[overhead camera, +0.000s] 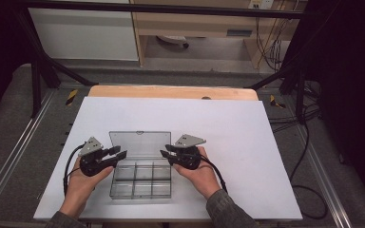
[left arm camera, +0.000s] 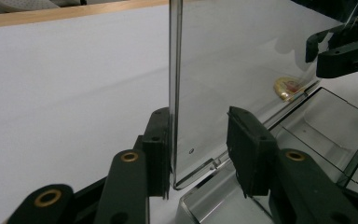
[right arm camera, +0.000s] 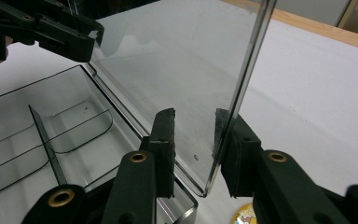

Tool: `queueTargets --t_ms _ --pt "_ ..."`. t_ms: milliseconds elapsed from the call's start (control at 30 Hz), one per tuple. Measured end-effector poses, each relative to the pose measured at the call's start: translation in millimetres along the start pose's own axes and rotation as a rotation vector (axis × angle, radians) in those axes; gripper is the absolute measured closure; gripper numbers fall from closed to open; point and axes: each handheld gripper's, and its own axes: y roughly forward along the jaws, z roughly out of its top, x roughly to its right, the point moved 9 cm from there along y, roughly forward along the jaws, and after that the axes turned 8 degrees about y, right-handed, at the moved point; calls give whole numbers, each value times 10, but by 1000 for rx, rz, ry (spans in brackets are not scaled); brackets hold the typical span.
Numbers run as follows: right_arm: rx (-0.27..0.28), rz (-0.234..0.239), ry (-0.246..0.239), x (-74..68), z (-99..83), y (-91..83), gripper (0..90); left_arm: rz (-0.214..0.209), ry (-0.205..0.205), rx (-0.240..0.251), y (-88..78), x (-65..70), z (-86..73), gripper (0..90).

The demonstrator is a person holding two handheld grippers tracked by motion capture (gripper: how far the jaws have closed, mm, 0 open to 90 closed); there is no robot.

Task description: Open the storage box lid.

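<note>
A clear plastic compartment box (overhead camera: 141,178) lies on the white tabletop (overhead camera: 228,128), near the person's edge and between the two hands. Its lid (overhead camera: 140,141) stands raised on the far side, close to upright, and each gripper has come in at one side edge of that lid, probably to steady it or swing it on its hinge from both ends at once.

The left gripper (overhead camera: 118,153) straddles the lid's left edge. In the left gripper view its outer finger (left arm camera: 159,149) lies against the lid's (left arm camera: 223,70) edge, while the inner finger (left arm camera: 248,149) stands clear of the pane with a gap showing, so the fingers are parted and not clamping. The right gripper (overhead camera: 167,154) mirrors this. In the right gripper view its outer finger (right arm camera: 230,154) touches the lid's (right arm camera: 177,70) edge and the inner finger (right arm camera: 164,149) stands off, so this pair is also open around the lid rather than gripping it.

The box is smoke-tinted and see-through, with thin dividers that split the tray into a grid of small, rounded-cornered cells, all of which look empty. The lid is a flat, glossy pane with rounded corners and picks up reflections of the fingers. A small round gold sticker (left arm camera: 286,88) lies on the tabletop just beyond the lid.
</note>
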Motion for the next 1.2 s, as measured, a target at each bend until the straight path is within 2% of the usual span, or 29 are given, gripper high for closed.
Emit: queueTargets --t_ms 1200 --pt "6 1 52 102 24 80 657 4 -45 4 80 -74 21 611"
